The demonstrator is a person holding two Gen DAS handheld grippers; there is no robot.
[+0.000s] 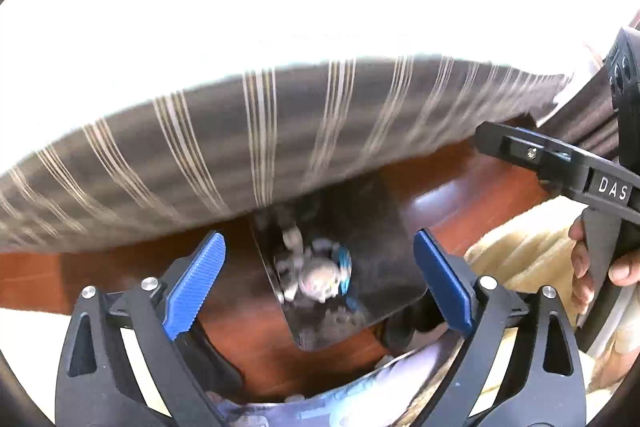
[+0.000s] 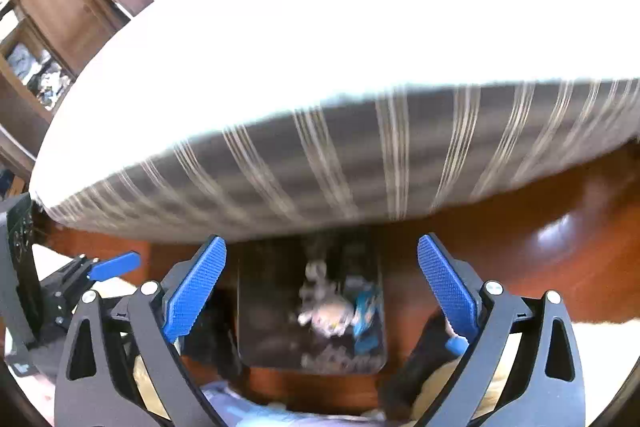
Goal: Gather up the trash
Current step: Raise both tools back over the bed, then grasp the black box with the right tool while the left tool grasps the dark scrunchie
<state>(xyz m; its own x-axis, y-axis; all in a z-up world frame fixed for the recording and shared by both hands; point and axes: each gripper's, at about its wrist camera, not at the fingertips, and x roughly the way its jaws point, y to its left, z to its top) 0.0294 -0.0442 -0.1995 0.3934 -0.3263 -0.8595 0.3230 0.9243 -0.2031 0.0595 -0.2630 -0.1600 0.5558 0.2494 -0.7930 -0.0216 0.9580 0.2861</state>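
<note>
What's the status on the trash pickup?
Left gripper and right gripper both open, empty. Crumpled trash sits on a dark tray just below the bed edge. Nothing between fingers and trash.

One dark bin [image 1: 384, 259] sits at lower centre of the left wrist view, with one crumpled pale wad [image 1: 318, 277] and one blue wrapper [image 1: 344, 263] inside (other scraps are too blurred to count). One striped mattress [image 1: 260, 131] spans the middle. Two grippers: left gripper [image 1: 320, 283] and right gripper [image 2: 322, 291], each with two blue pads, both spread wide.
</note>
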